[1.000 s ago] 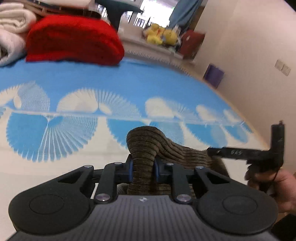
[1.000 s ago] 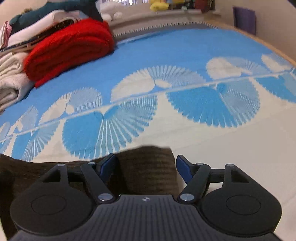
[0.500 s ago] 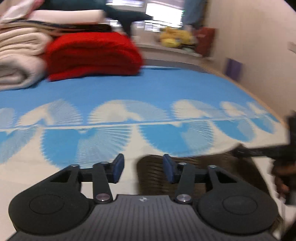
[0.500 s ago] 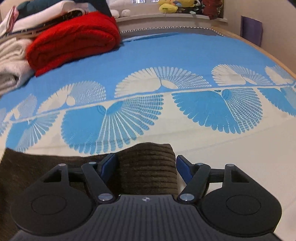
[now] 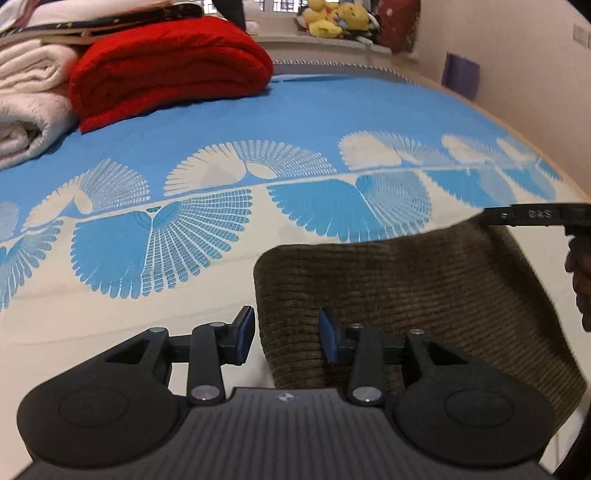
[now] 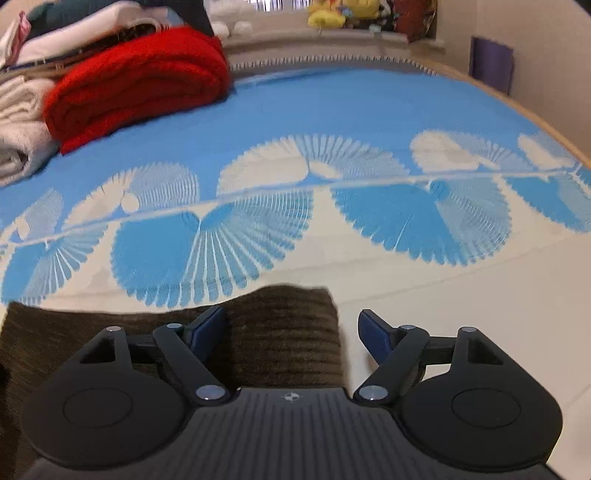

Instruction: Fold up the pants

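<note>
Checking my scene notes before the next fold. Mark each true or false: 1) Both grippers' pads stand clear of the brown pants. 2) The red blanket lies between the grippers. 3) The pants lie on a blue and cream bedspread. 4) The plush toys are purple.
1) True: the left gripper and right gripper stand apart from the brown pants; the right's jaws are opening.
2) False: the red blanket lies far back.
3) True: the bedspread.
4) False: the plush toys are yellow.
</note>
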The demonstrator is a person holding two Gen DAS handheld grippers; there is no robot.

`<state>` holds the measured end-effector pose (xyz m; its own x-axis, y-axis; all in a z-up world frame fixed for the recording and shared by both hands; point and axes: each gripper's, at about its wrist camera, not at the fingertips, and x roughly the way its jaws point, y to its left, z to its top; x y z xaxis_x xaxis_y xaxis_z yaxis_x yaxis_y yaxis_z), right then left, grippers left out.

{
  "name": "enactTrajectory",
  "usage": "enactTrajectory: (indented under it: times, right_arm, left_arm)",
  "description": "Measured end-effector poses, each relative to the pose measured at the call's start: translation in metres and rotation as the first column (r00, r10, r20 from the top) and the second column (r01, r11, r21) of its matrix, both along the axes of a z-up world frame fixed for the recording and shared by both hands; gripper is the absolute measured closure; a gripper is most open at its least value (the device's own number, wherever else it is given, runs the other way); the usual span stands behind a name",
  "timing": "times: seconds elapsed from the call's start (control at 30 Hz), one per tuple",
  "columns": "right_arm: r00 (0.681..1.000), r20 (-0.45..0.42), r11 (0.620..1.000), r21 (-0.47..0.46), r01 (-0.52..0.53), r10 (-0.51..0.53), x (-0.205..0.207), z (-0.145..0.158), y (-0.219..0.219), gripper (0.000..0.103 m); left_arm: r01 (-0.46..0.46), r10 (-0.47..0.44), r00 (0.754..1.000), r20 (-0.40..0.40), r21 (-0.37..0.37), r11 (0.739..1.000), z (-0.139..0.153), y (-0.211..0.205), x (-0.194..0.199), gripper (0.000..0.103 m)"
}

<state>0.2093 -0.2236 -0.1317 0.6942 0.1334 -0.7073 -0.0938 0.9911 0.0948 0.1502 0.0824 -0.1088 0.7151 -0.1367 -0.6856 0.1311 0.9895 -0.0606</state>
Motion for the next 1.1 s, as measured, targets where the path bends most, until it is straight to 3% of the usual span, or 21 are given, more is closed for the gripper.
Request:
enactTrajectory:
  times: [0.1, 0.2, 0.3, 0.33, 0.4, 0.43, 0.47, 0.57, 0.7, 0.8, 0.87, 0.93, 1.03, 1.1]
  right_arm:
    - [0.998, 0.053, 0.999, 0.022, -0.029, 0.028, -0.012, 0.014, -0.007, 0.025]
    - [0.997, 0.051, 0.998, 0.039, -0.059, 0.057, -0.023, 0.022, -0.014, 0.025]
    - [0.993, 0.031, 0.991, 0.071, -0.114, 0.112, -0.035, 0.026, -0.019, 0.025]
    - [0.99, 0.008, 0.986, 0.089, -0.139, 0.139, -0.038, 0.026, -0.02, 0.024]
    - [0.97, -0.084, 0.969, 0.12, -0.218, 0.229, -0.043, 0.017, -0.017, 0.024]
    - [0.958, -0.124, 0.963, 0.104, -0.247, 0.259, -0.047, 0.012, -0.014, 0.024]
    - [0.943, -0.171, 0.959, 0.06, -0.278, 0.284, -0.051, 0.005, -0.01, 0.024]
    - [0.929, -0.209, 0.944, -0.059, -0.323, 0.305, -0.064, -0.001, -0.006, 0.025]
    - [0.925, -0.199, 0.942, -0.025, -0.334, 0.323, -0.082, 0.012, -0.013, 0.025]
    - [0.875, -0.311, 0.917, -0.025, -0.397, 0.371, -0.093, 0.003, -0.011, 0.024]
    - [0.844, -0.393, 0.889, -0.121, -0.441, 0.365, -0.105, -0.012, -0.007, 0.024]
    - [0.865, -0.363, 0.896, -0.143, -0.419, 0.346, -0.112, -0.003, -0.008, 0.024]
    - [0.942, -0.218, 0.962, -0.039, -0.269, 0.255, -0.126, 0.036, -0.024, 0.026]
    - [0.979, -0.095, 0.983, 0.05, -0.177, 0.181, -0.144, 0.065, -0.039, 0.025]
  left_arm:
    - [-0.006, 0.006, 1.0, -0.007, -0.02, 1.0, 0.007, 0.005, -0.005, 0.061]
    - [0.015, -0.015, 1.0, 0.002, -0.043, 0.999, 0.011, 0.004, -0.012, 0.061]
    - [0.09, -0.091, 0.996, -0.008, -0.072, 0.993, 0.013, -0.004, -0.023, 0.061]
    - [0.121, -0.123, 0.992, -0.037, -0.063, 0.991, 0.009, -0.008, -0.025, 0.061]
    - [0.146, -0.141, 0.984, -0.107, 0.043, 0.988, -0.006, -0.021, -0.028, 0.059]
    - [0.163, -0.152, 0.983, -0.105, 0.108, 0.981, -0.012, -0.027, -0.032, 0.059]
    - [0.171, -0.16, 0.983, -0.09, 0.128, 0.977, -0.013, -0.03, -0.034, 0.059]
    - [0.132, -0.126, 0.99, -0.071, 0.081, 0.988, -0.002, -0.028, -0.042, 0.059]
    - [0.162, -0.153, 0.984, -0.095, 0.1, 0.982, 0.001, -0.031, -0.059, 0.059]
    - [0.178, -0.153, 0.977, -0.148, 0.172, 0.969, -0.015, -0.036, -0.065, 0.054]
    - [0.15, -0.126, 0.981, -0.147, 0.159, 0.976, -0.01, -0.035, -0.072, 0.054]
    - [0.098, -0.075, 0.987, -0.142, 0.163, 0.982, -0.003, -0.037, -0.086, 0.054]
    - [0.045, -0.03, 0.995, -0.095, 0.152, 0.987, 0.016, -0.04, -0.114, 0.048]
    - [0.014, -0.011, 1.0, -0.027, 0.111, 0.994, 0.038, -0.042, -0.138, 0.028]
